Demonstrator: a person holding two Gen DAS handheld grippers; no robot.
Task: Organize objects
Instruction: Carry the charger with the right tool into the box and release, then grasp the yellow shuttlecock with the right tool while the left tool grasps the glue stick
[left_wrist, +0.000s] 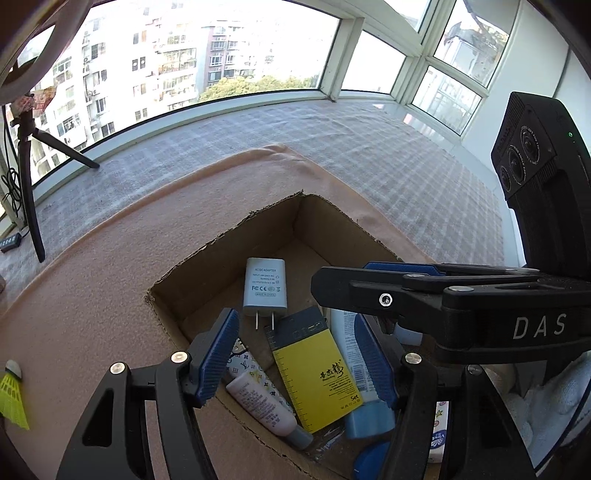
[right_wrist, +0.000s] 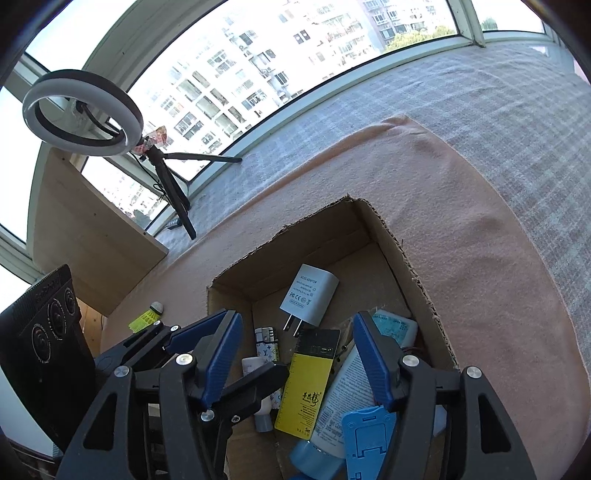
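An open cardboard box (left_wrist: 221, 236) (right_wrist: 277, 236) sits on a peach cloth. Inside lie a white AC adapter (left_wrist: 264, 286) (right_wrist: 309, 295), a yellow-and-black card pack (left_wrist: 314, 373) (right_wrist: 306, 384), a pink tube (left_wrist: 262, 406), a patterned lighter (right_wrist: 266, 341), a white tube with a blue cap (left_wrist: 351, 365) (right_wrist: 340, 402) and a blue plastic stand (right_wrist: 369, 443). My left gripper (left_wrist: 295, 360) hangs open over the box, its blue pads touching nothing. My right gripper (right_wrist: 297, 358) is open beside it, also over the box and gripping nothing. Each gripper shows in the other's view.
A yellow shuttlecock (left_wrist: 11, 395) (right_wrist: 146, 317) lies on the cloth left of the box. A ring light on a tripod (right_wrist: 81, 114) stands by the window at the far left. Grey checked fabric (left_wrist: 369, 147) covers the ledge beyond the peach cloth (left_wrist: 110, 258).
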